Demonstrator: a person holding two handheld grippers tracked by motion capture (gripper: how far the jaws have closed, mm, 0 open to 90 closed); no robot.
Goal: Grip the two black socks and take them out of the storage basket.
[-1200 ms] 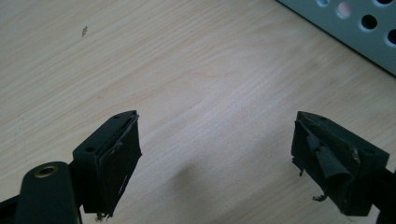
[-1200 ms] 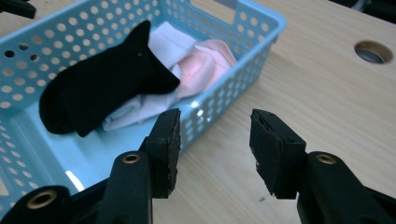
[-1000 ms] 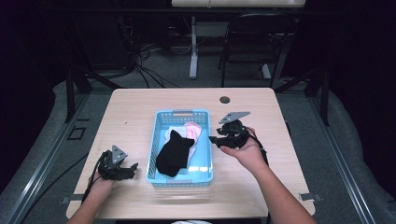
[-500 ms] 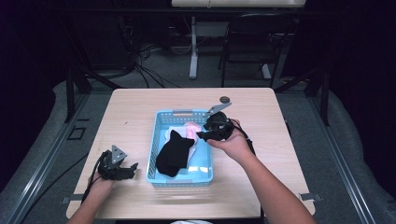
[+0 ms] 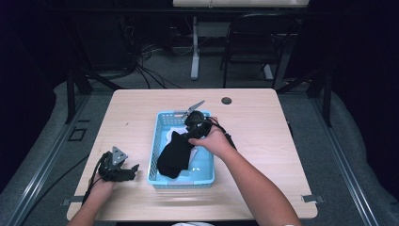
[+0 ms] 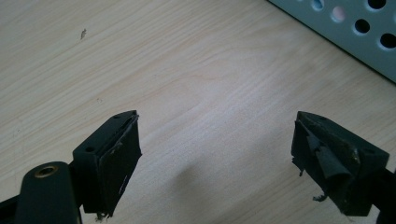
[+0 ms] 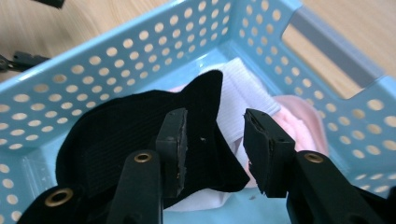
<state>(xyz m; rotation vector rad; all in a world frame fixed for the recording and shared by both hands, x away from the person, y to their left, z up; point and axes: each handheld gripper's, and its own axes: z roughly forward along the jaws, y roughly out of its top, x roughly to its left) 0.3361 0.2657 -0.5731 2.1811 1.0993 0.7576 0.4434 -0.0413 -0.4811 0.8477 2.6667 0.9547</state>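
Hovering mid-frame over basket [image 5: 156,155]: right gripper [image 7: 212,135], jaws part-open around black sock [image 7: 116,135], probably not gripping. Lower left: left gripper [image 6: 215,154] wide apart on table [image 6: 187,70].

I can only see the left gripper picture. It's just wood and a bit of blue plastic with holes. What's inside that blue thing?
Observer: That's a blue basket. A black sock lies on top in it.
Operator: Is there anything under the sock?
Observer: Yes, a white cloth and something pink peek out beneath it.
Operator: Where's the other gripper?
Observer: The right gripper is over the basket, jaws part open, with the edge of the black sock between them.
Operator: And mine?
Observer: The left gripper sits low over the table, left of the basket, jaws wide open.
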